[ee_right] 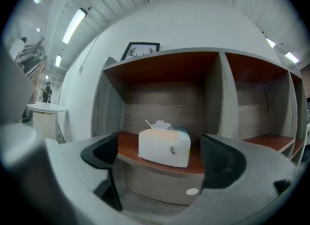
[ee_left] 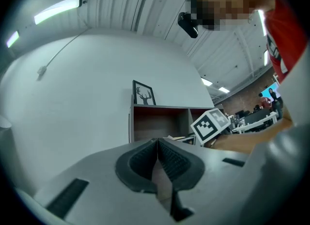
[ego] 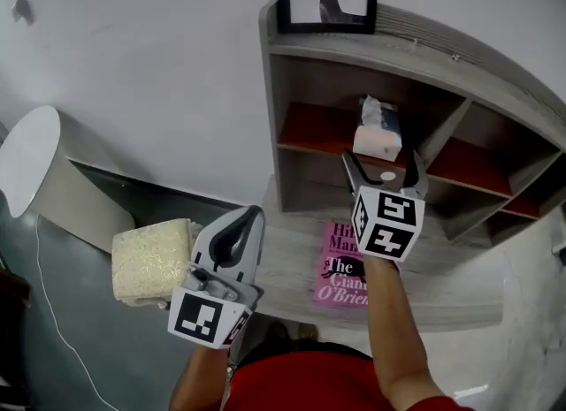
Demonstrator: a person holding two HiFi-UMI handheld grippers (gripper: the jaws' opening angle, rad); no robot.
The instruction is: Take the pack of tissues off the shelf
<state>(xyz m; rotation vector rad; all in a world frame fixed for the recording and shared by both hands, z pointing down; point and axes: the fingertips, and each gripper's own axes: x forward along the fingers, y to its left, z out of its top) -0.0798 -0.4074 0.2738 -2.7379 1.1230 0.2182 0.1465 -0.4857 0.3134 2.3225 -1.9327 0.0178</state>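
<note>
The left gripper, pressed together, idles at seven o'clock; the right gripper's spread jaws face the tissue pack at twelve, and closing short could shove it deeper into the shelf.

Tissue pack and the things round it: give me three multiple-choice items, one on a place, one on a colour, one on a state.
1. Where is the tissue pack? A on the floor; B on the red shelf board; C on a chair.
2. What colour is the book? A green; B pink; C blue.
3. How is the right hand-held gripper? A shut on the pack; B shut, empty; C open, not touching the pack.
Answers: B, the right gripper view shows it there; B, the head view shows a pink cover; C, its jaws stand apart short of the pack.
</note>
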